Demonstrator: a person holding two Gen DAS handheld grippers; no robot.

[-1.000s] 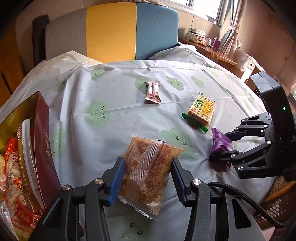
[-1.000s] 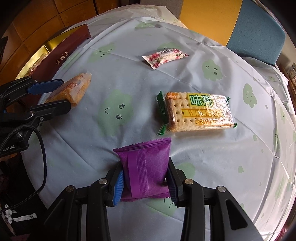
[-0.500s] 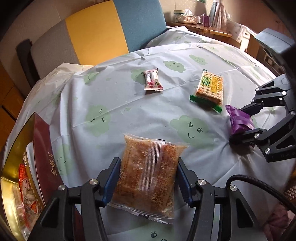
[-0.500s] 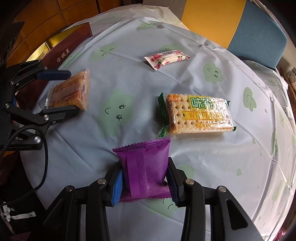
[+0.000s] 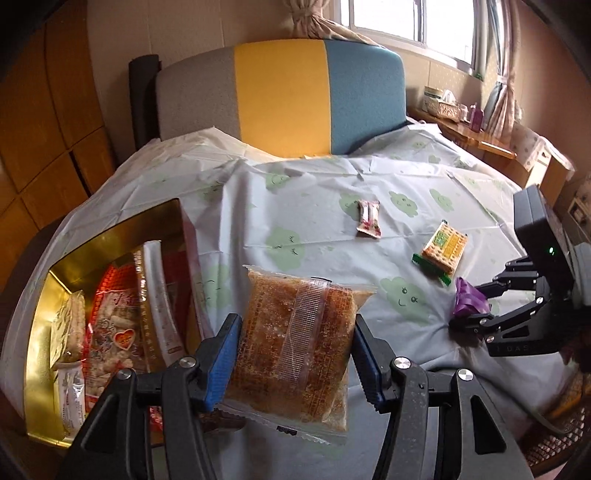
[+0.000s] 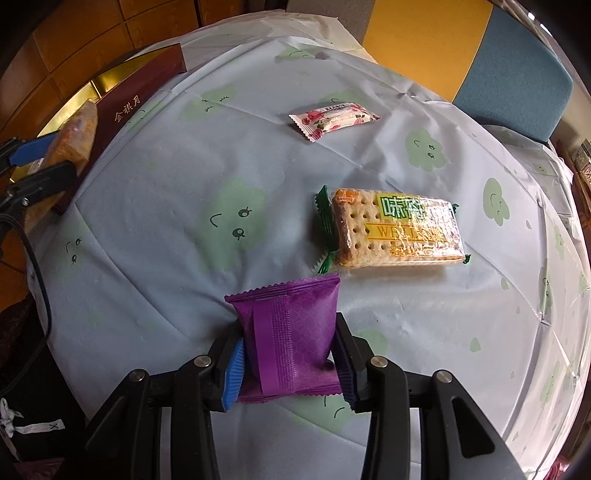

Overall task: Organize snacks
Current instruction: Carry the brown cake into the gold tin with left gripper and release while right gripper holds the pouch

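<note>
Our left hand-held gripper [image 5: 291,354] is clamped on a clear-wrapped brown crispy snack bar [image 5: 297,343], lifted above the worktop [image 5: 258,206], with the gold-lined red snack box [image 5: 40,317] just to its left. Our right hand-held gripper [image 6: 286,363] pinches a purple foil snack packet [image 6: 290,338]; ahead of it lie a green-edged cracker pack [image 6: 397,232] and a pink floral candy wrapper [image 6: 334,118].

Soft window [image 5: 406,22] daylight, fisheye-warped edges
</note>
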